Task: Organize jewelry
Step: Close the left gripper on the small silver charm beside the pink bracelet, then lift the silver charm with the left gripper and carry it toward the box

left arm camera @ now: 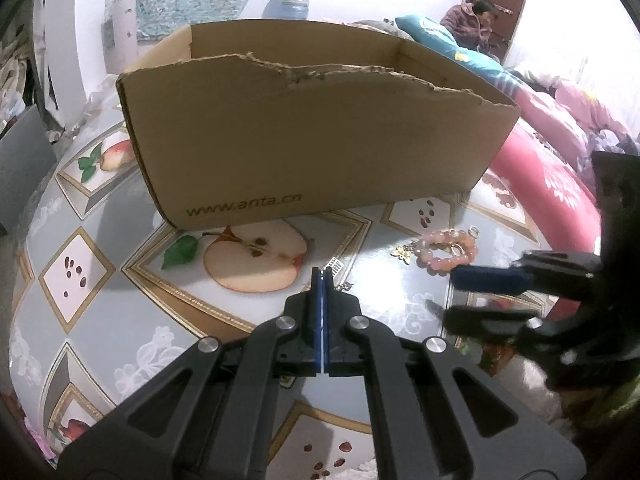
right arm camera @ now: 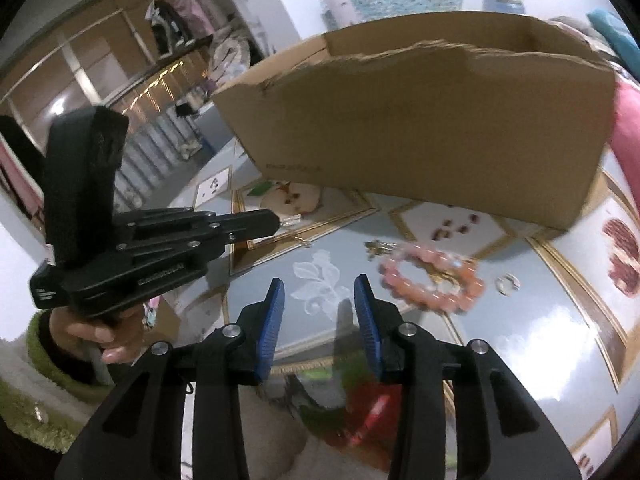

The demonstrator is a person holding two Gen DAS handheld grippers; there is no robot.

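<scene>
A pink bead bracelet [left arm camera: 434, 263] [right arm camera: 394, 280] with a gold charm [left arm camera: 404, 254] [right arm camera: 376, 248] lies on the table in front of the open cardboard box [left arm camera: 312, 140] [right arm camera: 432, 128]. A small ring [left arm camera: 474, 232] [right arm camera: 507, 283] lies just beyond it. My left gripper [left arm camera: 322, 276] [right arm camera: 276, 218] is shut, with a thin chain and a small tag [left arm camera: 337, 265] caught at its tips. The chain trails down to the table. My right gripper [right arm camera: 320, 292] [left arm camera: 448, 296] is open and holds nothing. It hovers just short of the bracelet, to its left in the right wrist view.
The table [left arm camera: 120, 280] has a glossy fruit-patterned cloth. The box stands at its middle back. A bed with pink bedding [left arm camera: 552, 168] lies to the right, and a person [left arm camera: 472, 20] sits far behind. A hand [right arm camera: 100, 340] holds the left gripper.
</scene>
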